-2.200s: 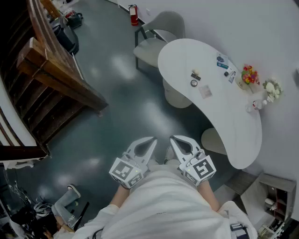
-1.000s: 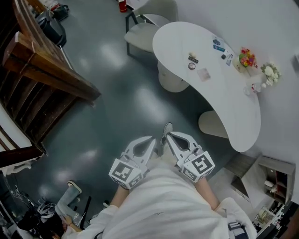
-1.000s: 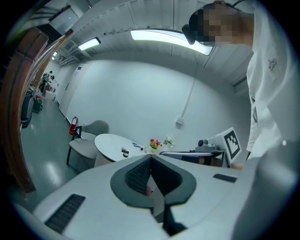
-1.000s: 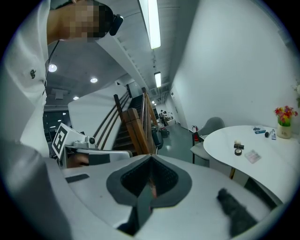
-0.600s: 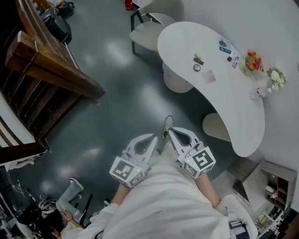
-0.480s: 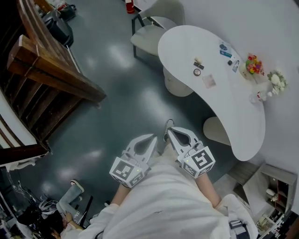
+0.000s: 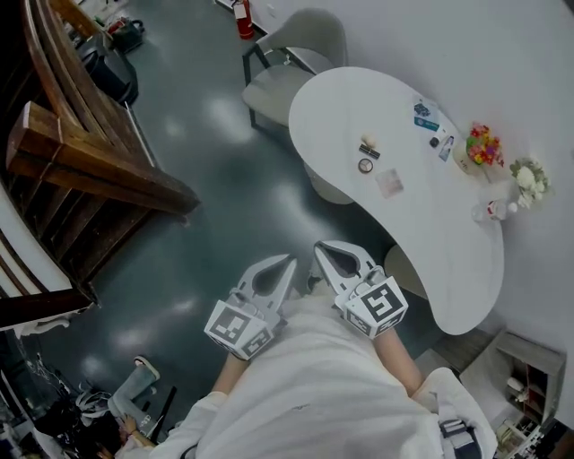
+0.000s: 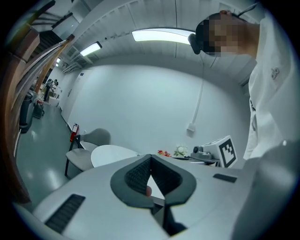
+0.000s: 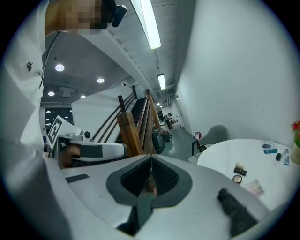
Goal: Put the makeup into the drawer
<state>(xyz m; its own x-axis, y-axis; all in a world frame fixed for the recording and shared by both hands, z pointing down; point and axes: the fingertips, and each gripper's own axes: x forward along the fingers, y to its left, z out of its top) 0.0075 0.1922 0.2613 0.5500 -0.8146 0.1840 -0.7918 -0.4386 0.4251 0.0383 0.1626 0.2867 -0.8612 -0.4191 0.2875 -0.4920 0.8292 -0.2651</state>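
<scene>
None of the makeup (image 7: 389,183) had reached a drawer, as far as I could judge. All of it lay on the white desk (image 7: 430,242), well apart from both grippers, and I could make out no drawer in any view. So the whole job remained: getting to the desk, finding and opening the drawer, and carrying the pieces over.

The left gripper (image 7: 287,262) was held close in front of the person's body, its fingers pressed together with nothing between them. The right gripper (image 7: 321,249) sat just beside it, its fingers likewise closed on nothing. Both pointed roughly toward the desk's near curve.

Counting what was there: two grippers, one desk, one grey chair (image 7: 296,54) at its far end. On the desk I counted about seven small pieces. These were one round compact (image 7: 365,165) and one small block (image 7: 369,148) beside it, then one flat packet nearer the middle. Further along lay two blue pieces (image 7: 424,118) and two more slim items (image 7: 440,144) too small for me to name. Along the wall edge stood two bunches of flowers, one bright (image 7: 481,143) and one white (image 7: 527,175), with one small pale thing (image 7: 491,211) near them that I could not identify. One fire extinguisher (image 7: 242,18) stood beyond the chair, and one wooden staircase (image 7: 90,152) filled the left side.
</scene>
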